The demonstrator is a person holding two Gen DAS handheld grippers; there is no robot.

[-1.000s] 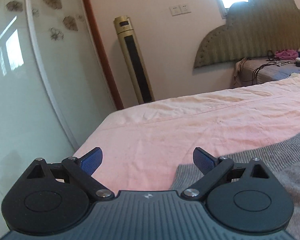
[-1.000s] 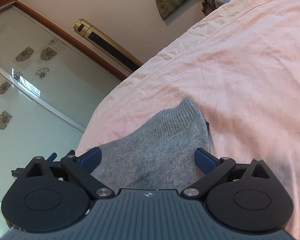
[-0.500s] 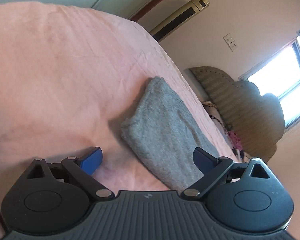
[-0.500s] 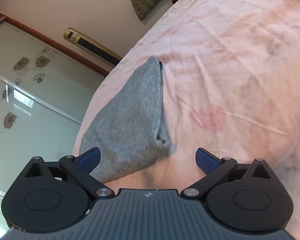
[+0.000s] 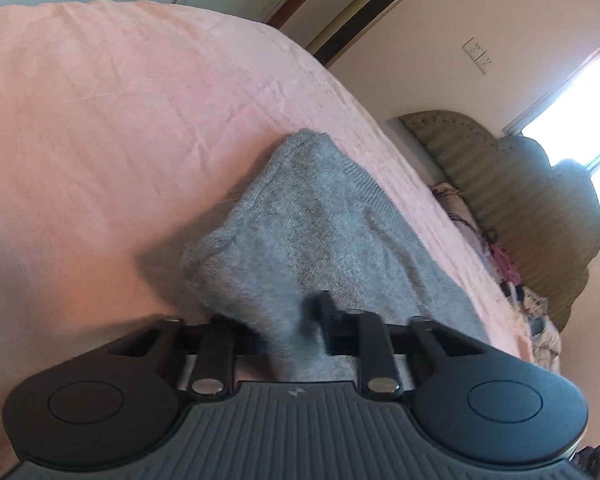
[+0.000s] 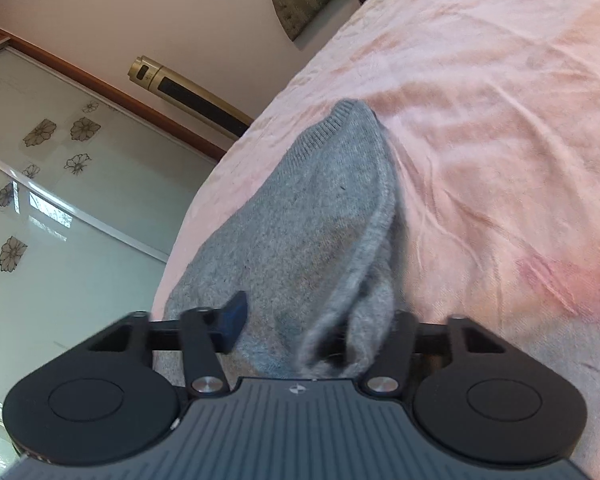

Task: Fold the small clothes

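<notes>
Pinching the folded grey knitted garment (image 5: 320, 236) on our pink bedsheet (image 5: 100, 120).
Our left gripper (image 5: 290, 332) and right gripper (image 6: 320, 332) have just closed, each clamping a bunched near edge.

Grey knit garment (image 5: 320, 240), folded into a long narrow bundle, ribbed hem (image 6: 342, 114) at far end, lies on wrinkled pink bed sheet (image 5: 120, 140); near end bunched and lifted.

No legible text or labels
</notes>
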